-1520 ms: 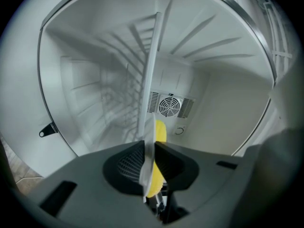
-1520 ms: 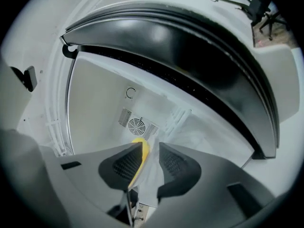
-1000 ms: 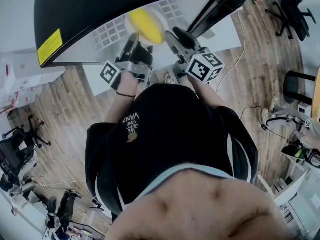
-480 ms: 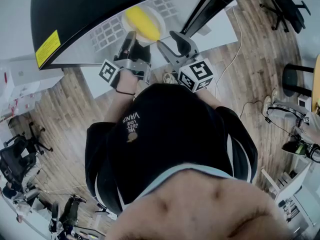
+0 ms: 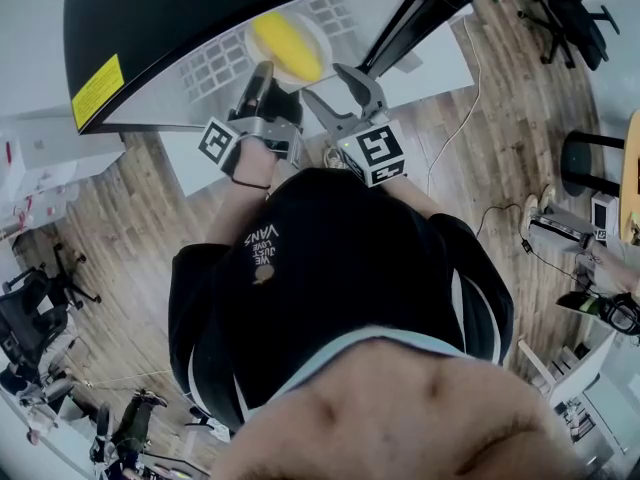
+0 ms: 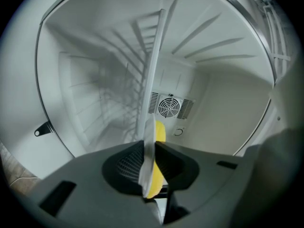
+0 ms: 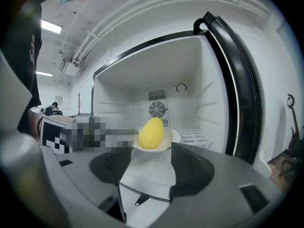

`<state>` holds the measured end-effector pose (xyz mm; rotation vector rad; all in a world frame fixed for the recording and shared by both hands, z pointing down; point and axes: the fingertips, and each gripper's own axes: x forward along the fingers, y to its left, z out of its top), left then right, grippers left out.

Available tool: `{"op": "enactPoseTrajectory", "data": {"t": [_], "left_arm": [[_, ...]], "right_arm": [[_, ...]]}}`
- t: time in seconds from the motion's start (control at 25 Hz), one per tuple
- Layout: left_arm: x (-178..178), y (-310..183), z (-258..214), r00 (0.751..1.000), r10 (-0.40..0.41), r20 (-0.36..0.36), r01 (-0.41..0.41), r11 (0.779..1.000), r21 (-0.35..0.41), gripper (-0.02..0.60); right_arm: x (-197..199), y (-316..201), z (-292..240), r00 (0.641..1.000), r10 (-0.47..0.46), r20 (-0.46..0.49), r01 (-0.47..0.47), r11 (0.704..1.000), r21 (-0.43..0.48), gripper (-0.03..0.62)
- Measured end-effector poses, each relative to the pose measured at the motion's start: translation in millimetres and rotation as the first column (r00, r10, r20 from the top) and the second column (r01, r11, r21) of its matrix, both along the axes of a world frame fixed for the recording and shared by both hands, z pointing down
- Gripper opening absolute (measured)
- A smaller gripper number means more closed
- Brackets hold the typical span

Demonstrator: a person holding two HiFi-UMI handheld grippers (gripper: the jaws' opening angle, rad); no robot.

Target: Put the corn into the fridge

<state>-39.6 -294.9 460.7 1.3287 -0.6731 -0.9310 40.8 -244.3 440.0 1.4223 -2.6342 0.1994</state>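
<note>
**Head view.** I look steeply down over my black top (image 5: 330, 268) at both tools, which reach into the open fridge (image 5: 190, 13). The left gripper (image 5: 262, 80) and right gripper (image 5: 338, 88) lie side by side. Each one's marker cube sits nearest me, left (image 5: 218, 140) and right (image 5: 372, 154). The corn (image 5: 287, 46) shows as a yellow oval just past the left gripper's tips. Wood floor (image 5: 120, 228) lies below.

**Left gripper view.** The jaws are together on the rim of a white plate (image 6: 153, 80). The plate is seen edge-on as a thin pale strip that rises from the jaws. The corn lies on the plate's right face, as this view shows it, and yellow shows above and below the jaw tips. Behind it are the white fridge walls and a round fan grille (image 6: 167, 106).

**Right gripper view.** The jaws stand wide apart and have just been opening. Nothing is gripped between them, and only the white fridge floor shows in the gap. The plate and corn are just beyond the jaw tips, inside the fridge cavity and in front of the fan grille. A wire shelf (image 7: 194, 137) lies to the right of the plate. The black door (image 7: 237, 89) curves along the right side.

I cannot tell whether the plate rests on a shelf or hangs from the left gripper alone.
</note>
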Motion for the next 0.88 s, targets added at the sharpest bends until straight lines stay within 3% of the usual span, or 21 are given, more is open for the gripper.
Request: {"op": "enactPoseTrajectory", "data": {"t": [0.2, 0.88], "left_arm": [[-3, 1, -3, 1.0, 0.005, 0.007, -0.005, 1.0, 0.008, 0.054], [-3, -1, -2, 1.0, 0.006, 0.002, -0.006, 0.999, 0.042, 0.054]], "right_arm": [[-2, -3, 6, 0.999, 0.02, -0.036, -0.02, 1.0, -0.015, 0.255], [-2, -12, 7, 0.999, 0.008, -0.032, -0.008, 1.0, -0.023, 0.258]]}}
